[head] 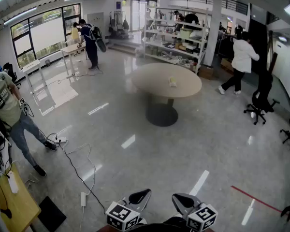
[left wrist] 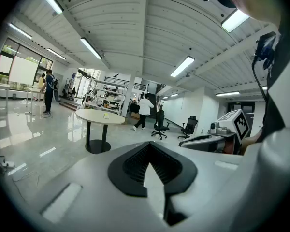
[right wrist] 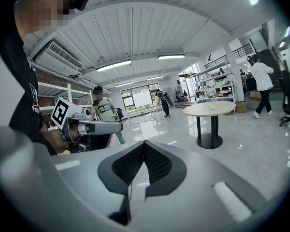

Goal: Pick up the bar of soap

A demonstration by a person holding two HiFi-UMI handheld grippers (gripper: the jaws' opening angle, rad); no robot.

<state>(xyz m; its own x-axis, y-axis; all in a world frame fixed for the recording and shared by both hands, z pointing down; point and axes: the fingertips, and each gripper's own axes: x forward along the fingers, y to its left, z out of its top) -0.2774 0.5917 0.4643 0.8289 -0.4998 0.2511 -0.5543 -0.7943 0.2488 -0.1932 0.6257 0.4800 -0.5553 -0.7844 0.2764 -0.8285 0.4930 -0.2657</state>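
Note:
A small pale bar of soap (head: 172,81) lies on a round beige pedestal table (head: 154,76) in the middle of the hall, far ahead of me. Both grippers sit low at the bottom edge of the head view, the left gripper (head: 143,194) and the right gripper (head: 180,197) side by side, well short of the table. In the left gripper view the jaws (left wrist: 147,149) meet at their tips with nothing held, and the soap (left wrist: 106,114) shows small on the table (left wrist: 94,116). The right gripper (right wrist: 144,146) is likewise shut and empty, with the soap (right wrist: 211,107) distant.
Glossy floor lies between me and the table. Cables and a power strip (head: 83,198) trail at the left, by a wooden desk (head: 17,204). A person in white (head: 241,57) walks at the right near office chairs (head: 260,100). Shelving (head: 176,37) stands behind; other people (head: 9,110) stand at the left.

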